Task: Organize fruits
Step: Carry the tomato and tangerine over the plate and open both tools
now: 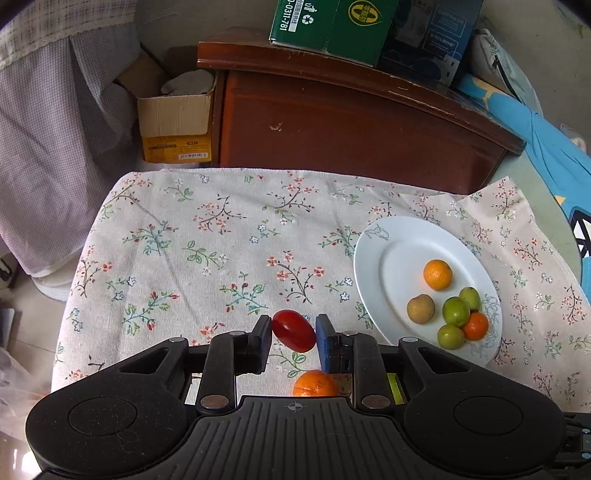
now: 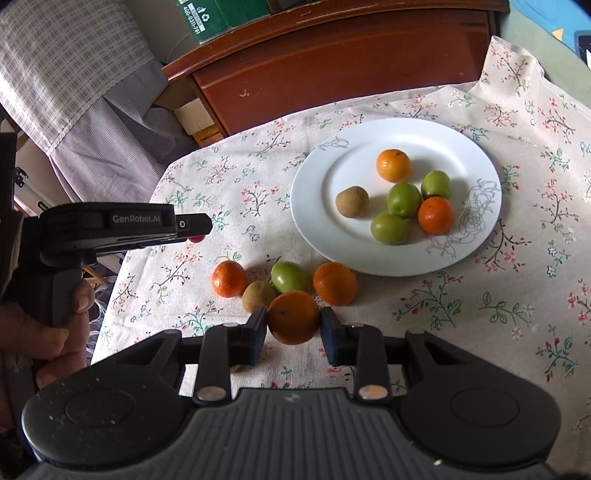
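My left gripper is shut on a red cherry tomato and holds it above the floral cloth; the gripper also shows in the right wrist view, left of the plate. My right gripper is shut on an orange low over the cloth. A white plate holds two oranges, three green fruits and a brown fruit. On the cloth beside my right gripper lie two oranges, a green fruit and a brown fruit.
A brown wooden cabinet stands behind the table with green and blue boxes on top. An open cardboard box sits to its left. The floral tablecloth covers the table. The plate also shows in the left wrist view.
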The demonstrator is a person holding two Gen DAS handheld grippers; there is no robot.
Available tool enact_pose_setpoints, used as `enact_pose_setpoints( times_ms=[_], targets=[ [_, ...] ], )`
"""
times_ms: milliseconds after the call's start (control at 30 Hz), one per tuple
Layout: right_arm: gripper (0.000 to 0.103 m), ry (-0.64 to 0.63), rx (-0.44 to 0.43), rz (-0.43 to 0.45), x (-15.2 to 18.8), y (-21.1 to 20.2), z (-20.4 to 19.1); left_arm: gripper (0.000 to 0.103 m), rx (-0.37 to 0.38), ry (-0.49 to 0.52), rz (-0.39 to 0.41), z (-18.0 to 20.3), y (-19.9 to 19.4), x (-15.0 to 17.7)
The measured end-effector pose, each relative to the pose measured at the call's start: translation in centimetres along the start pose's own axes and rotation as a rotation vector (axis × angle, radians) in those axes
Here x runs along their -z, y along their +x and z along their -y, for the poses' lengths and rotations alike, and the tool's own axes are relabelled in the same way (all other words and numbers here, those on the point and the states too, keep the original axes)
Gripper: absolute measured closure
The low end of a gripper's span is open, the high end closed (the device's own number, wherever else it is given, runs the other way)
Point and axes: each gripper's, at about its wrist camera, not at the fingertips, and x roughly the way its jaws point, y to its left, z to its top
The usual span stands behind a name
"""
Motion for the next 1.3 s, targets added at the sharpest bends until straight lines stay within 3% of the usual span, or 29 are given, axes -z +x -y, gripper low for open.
enact_pose_setpoints(
  times_ms=[200,467,700,1300],
  targets=[
    [0.071,0.036,0.026,0.059,-1.8,-1.4,1.3,0.08,0.028,0.035,0.028,1.3,-0.4,-0.4],
    [0.072,0.043,0.073,0.126,-4.4,-2.2,3.2,0.08,0.127,0.091,0.079,3.5,-0.4,-1.3],
    [0.072,0.087,0.065,0.158,-6.3,-1.8,5.3,0.08,0.165,0.091,0.076,4.6,0.7,-2.0],
    [0.072,0.143,0.078,0.145,-8.4,1.9,7.4,0.08,0.197,0.103,0.033,6.7,5.0,-2.8]
  ],
)
